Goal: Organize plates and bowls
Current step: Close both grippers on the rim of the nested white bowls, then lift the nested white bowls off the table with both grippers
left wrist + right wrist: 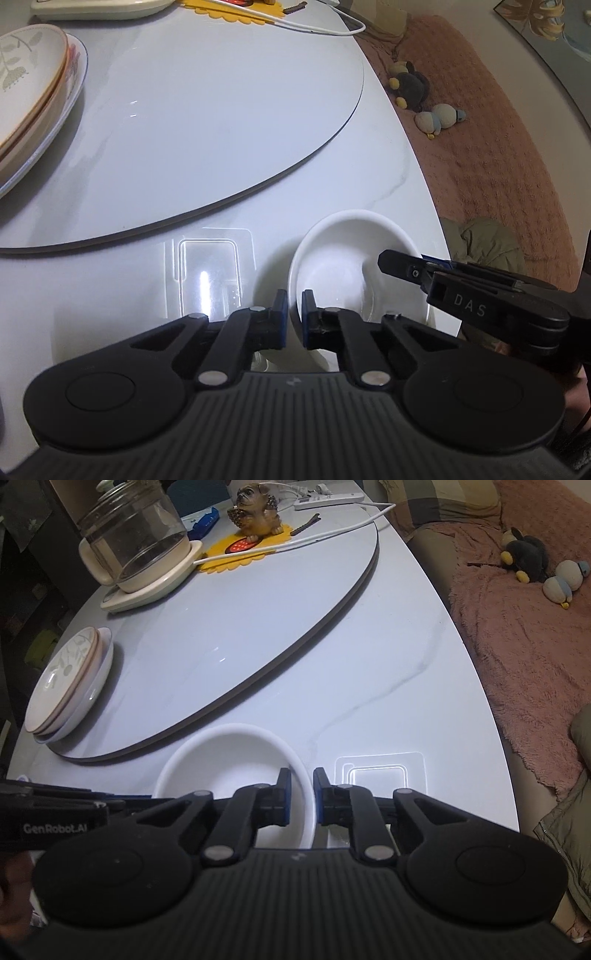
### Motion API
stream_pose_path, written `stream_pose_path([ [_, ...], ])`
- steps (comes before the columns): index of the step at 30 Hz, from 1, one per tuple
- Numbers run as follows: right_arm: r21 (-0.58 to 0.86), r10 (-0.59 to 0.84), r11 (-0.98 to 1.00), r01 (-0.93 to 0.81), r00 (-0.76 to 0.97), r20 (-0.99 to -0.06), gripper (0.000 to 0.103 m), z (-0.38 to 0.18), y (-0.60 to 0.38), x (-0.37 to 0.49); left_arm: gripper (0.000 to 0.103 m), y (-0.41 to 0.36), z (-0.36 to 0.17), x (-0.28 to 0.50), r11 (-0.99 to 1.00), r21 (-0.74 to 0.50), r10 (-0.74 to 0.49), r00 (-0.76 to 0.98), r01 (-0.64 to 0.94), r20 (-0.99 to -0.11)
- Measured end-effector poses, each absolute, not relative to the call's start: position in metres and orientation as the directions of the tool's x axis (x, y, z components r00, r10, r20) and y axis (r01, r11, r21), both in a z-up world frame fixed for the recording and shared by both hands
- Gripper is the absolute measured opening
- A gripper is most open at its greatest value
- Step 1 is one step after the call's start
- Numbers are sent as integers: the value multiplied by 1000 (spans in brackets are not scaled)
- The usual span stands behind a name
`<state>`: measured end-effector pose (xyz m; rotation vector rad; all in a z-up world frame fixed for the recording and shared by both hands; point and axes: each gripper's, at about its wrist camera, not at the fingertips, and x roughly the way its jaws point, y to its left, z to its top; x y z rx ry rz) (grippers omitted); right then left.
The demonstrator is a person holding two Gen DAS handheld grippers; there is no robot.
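White ceramic bowl point(351, 266) sits near the tabletop point(406, 686) edge, with both grippers pinching opposite rim sides: left gripper point(293, 314) and right gripper point(301, 794) each clamped across the wall, probably for a steady lift toward the plate stack point(70, 686).

A small white bowl point(354, 266) point(236, 764) sits upright near the table's near edge, just outside the dark rim of the round turntable. It is plain, glossy and empty, with a smooth rounded rim. Well apart from it, on the left part of the turntable, lies a stack of plates point(33, 107) point(70, 686). The top plate is cream with a pale leaf pattern; beneath it shows a tan-edged plate, and at the bottom a wider white plate with a thin dark rim line.
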<state>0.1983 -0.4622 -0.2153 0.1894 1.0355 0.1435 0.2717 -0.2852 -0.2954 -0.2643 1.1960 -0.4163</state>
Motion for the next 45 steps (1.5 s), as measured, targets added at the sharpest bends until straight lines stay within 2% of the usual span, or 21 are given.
stream_pose_path([
  [12,251,214,968,15,476,-853,14,-153,-447,181,8,-266,-220,255,890,-436,-455,317,132,-832],
  [18,245,223,969,-20,487,-844,17,-117,-435,175,8,-250,-183,244,886,-448,-462,302,117,-834],
  [27,282,277,957,-64,483,-831,17,-102,-419,175,8,-218,-167,228,874,-485,-468,344,41,-814],
  [32,341,317,939,-34,466,-826,17,-100,-412,179,8,-201,-155,220,866,-499,-468,366,10,-804],
  [36,336,336,938,-85,461,-821,17,-93,-394,181,8,-186,-147,217,882,-470,-439,394,18,-808],
  [45,343,381,924,-167,448,-809,17,-75,-351,187,9,-128,-144,218,844,-532,-464,402,-70,-789],
])
